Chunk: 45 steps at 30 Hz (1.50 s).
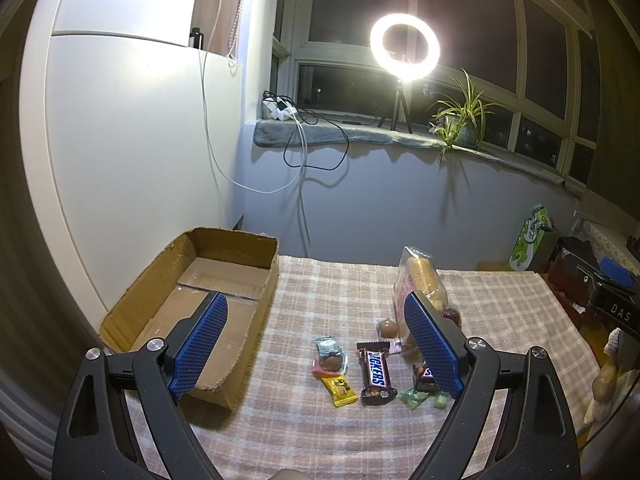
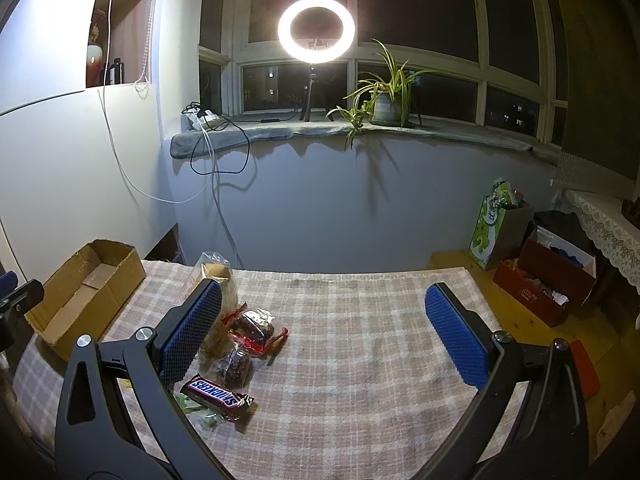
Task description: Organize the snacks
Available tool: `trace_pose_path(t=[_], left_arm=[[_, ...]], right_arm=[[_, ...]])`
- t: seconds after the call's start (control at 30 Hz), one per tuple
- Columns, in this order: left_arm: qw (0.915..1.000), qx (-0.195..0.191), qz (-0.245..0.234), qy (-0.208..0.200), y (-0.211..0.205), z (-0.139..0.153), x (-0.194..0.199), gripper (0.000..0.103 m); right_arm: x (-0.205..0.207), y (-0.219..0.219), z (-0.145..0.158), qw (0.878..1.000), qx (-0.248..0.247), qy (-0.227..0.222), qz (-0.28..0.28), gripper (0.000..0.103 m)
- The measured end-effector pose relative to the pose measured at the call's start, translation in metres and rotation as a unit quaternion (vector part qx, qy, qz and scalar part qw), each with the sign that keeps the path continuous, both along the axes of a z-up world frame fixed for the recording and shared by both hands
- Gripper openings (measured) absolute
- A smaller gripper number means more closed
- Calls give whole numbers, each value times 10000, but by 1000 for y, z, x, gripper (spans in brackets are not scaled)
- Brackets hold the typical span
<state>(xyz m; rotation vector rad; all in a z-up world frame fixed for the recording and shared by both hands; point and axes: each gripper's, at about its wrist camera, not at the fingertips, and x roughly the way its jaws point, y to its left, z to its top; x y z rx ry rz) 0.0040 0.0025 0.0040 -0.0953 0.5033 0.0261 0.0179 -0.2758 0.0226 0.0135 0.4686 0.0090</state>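
Observation:
An empty cardboard box [image 1: 256, 264] [image 2: 120, 276] sits at the table's left end. Loose snacks lie on the checked cloth: a Snickers bar [image 1: 375, 372], a second Snickers bar [image 2: 218, 397], a yellow candy [image 1: 340, 390], a round chocolate in clear wrap [image 1: 330, 356], a brown ball [image 1: 387, 327], green candies [image 1: 416, 397], dark wrapped cakes [image 2: 252, 324] and a tall bag of biscuits [image 1: 420, 276] [image 2: 220, 280]. My left gripper [image 1: 316, 316] hangs open above the box edge and snacks, holding nothing. My right gripper [image 2: 324, 304] is open over bare cloth, right of the snacks.
A wall runs behind the table, with a windowsill carrying a ring light [image 1: 404, 46], a potted plant [image 2: 386, 106] and cables. On the floor at the right stand a green bag [image 2: 492, 220] and a red box [image 2: 540, 288].

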Motion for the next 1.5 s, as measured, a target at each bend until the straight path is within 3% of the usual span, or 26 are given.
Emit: trace_pose_path(t=[1.5], left_arm=[[10000, 14, -67, 46, -10, -5, 0, 87]], right_arm=[[4, 2, -11, 9998, 15, 174, 61, 103]])
